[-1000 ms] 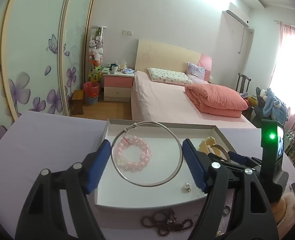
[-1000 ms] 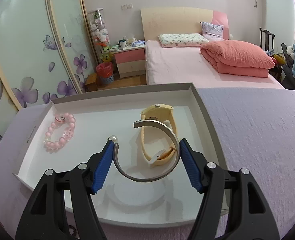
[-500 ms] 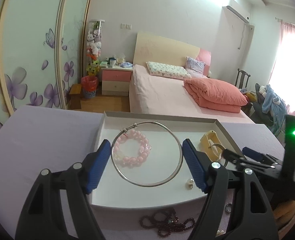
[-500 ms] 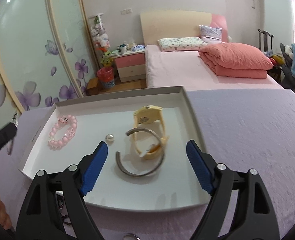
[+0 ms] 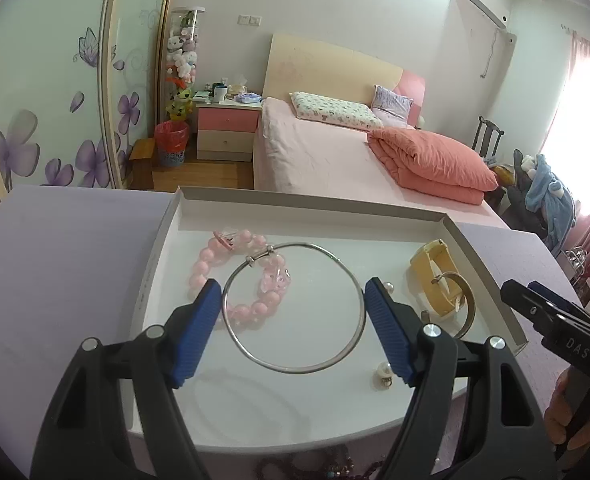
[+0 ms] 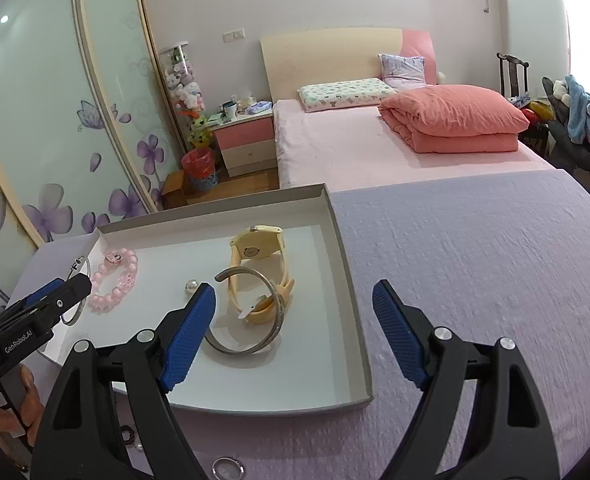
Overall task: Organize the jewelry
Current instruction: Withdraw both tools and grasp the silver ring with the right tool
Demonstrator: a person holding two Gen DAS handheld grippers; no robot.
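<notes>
1. Two grippers are in play: the left gripper (image 5: 291, 326) has its blue pads pressed against either side of a thin silver bangle (image 5: 293, 307), gripping it above the floor of the white tray (image 5: 311, 204).
2. Just below its right pad, a pearl earring (image 5: 384, 376) sits on the tray floor; nearer the camera, dark red beads (image 5: 335, 465) lie on the lilac cloth (image 5: 63, 264) outside the tray.
3. Beyond the left pad, partly framed by the bangle, lies the pink bead bracelet (image 5: 231, 276).
4. Off to the left gripper's right, a yellow watch (image 5: 435, 280) rests with a wide silver cuff (image 5: 463, 300) looped around its strap.
5. Over to the right gripper (image 6: 295, 326): jaws spread wide, holding nothing, its left pad above the tray and its right pad over the cloth.
6. Closest to the camera on the right wrist view, a small ring (image 6: 227, 469) lies on the cloth, below the gripper.
7. Just ahead of its left pad, cuff and watch lean together, with a pearl (image 6: 191, 286) beside that pad's tip.
8. Far beyond the tray, a pink bed (image 6: 375, 144).
</notes>
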